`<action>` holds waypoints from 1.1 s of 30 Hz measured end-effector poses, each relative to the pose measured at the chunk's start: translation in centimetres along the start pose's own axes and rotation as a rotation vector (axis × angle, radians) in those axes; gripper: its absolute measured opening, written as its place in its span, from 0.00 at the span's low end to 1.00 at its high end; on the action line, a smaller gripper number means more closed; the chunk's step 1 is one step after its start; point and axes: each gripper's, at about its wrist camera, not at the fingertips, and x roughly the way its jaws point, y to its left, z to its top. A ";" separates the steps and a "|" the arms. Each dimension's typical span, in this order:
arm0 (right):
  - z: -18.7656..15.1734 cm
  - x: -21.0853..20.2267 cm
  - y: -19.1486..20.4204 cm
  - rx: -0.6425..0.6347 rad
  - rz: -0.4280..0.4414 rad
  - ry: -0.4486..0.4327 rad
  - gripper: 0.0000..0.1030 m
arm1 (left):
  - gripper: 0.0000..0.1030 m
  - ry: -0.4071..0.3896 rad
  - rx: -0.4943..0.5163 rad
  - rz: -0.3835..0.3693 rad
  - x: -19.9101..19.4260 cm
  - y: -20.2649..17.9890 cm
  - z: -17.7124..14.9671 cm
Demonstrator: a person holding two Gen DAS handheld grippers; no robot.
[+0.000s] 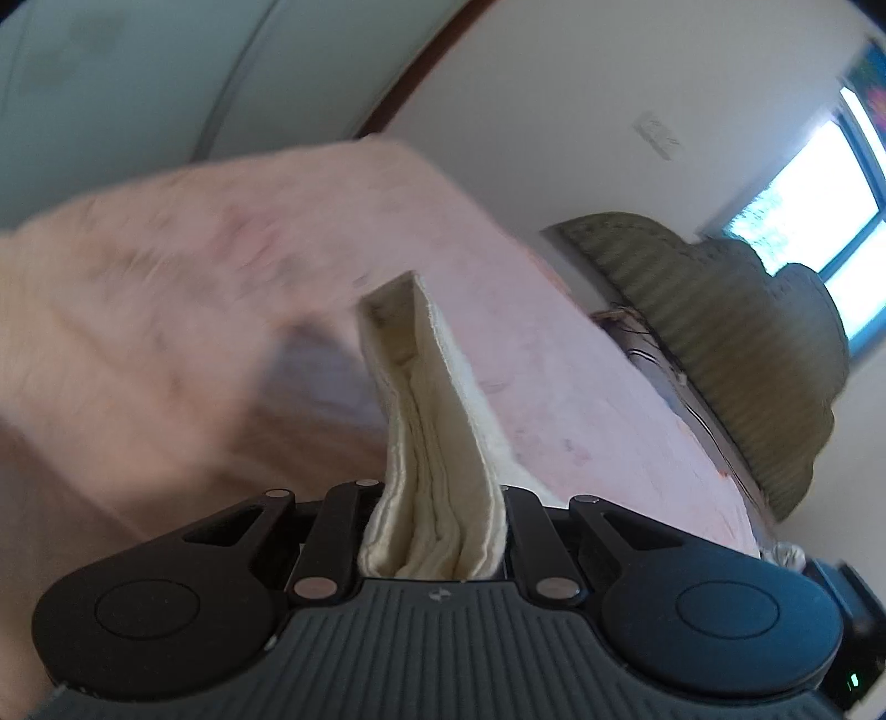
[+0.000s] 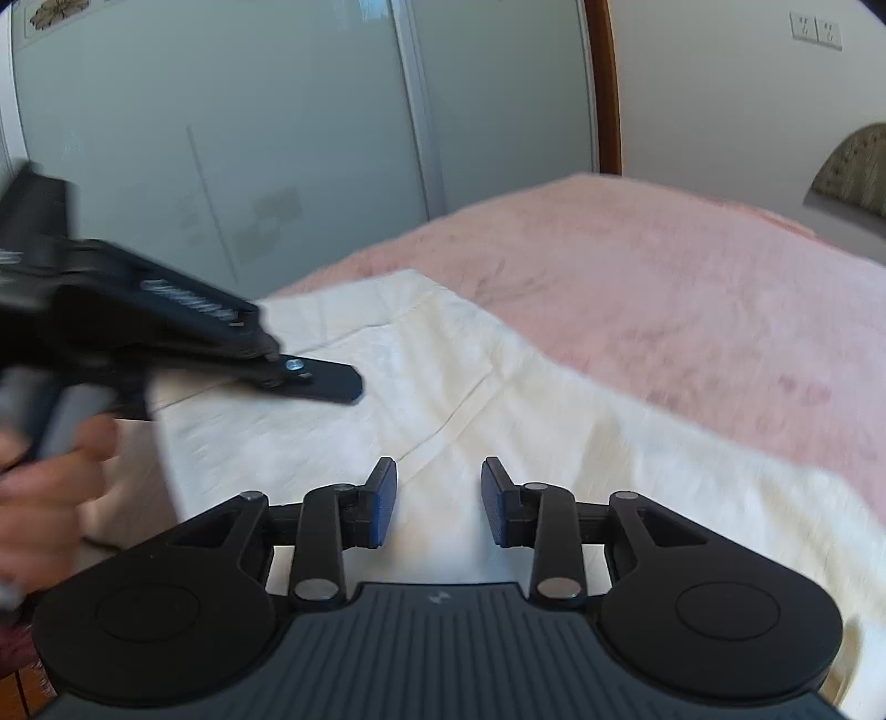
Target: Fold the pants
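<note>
Cream pants [image 2: 443, 376] lie spread on a pink bedcover [image 2: 692, 288]. My right gripper [image 2: 437, 487] hovers just above them, open, with only air between its blue pads [image 2: 385, 498]. In the right wrist view my left gripper [image 2: 326, 382] reaches in from the left over the pants, held by a person's hand [image 2: 39, 498]. In the left wrist view that left gripper [image 1: 440, 487] is shut on a thick folded bunch of the pants [image 1: 437, 421], which stands up between the jaws and hides the pads. The pink bedcover [image 1: 581, 399] lies behind it, blurred.
Grey sliding panels [image 2: 221, 138] and a brown wooden frame [image 2: 606, 83] stand beyond the bed. A green padded headboard [image 1: 720, 343] and a bright window [image 1: 819, 210] are at the right. Wall sockets [image 2: 814, 30] sit high on the white wall.
</note>
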 end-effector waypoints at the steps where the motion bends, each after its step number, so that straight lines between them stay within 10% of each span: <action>1: 0.2 -0.5 -0.1 0.010 0.011 -0.027 0.32 | 0.12 -0.008 0.029 -0.008 -0.5 -1.3 -0.1; 13: -2.2 -13.8 -2.8 -0.090 -0.072 -0.276 0.32 | 0.18 -0.032 0.355 -0.112 -2.0 -16.2 -6.4; 33: -12.6 -24.5 -12.3 0.069 -0.322 -0.249 0.32 | 0.29 0.140 0.660 -0.252 4.6 -29.9 -22.1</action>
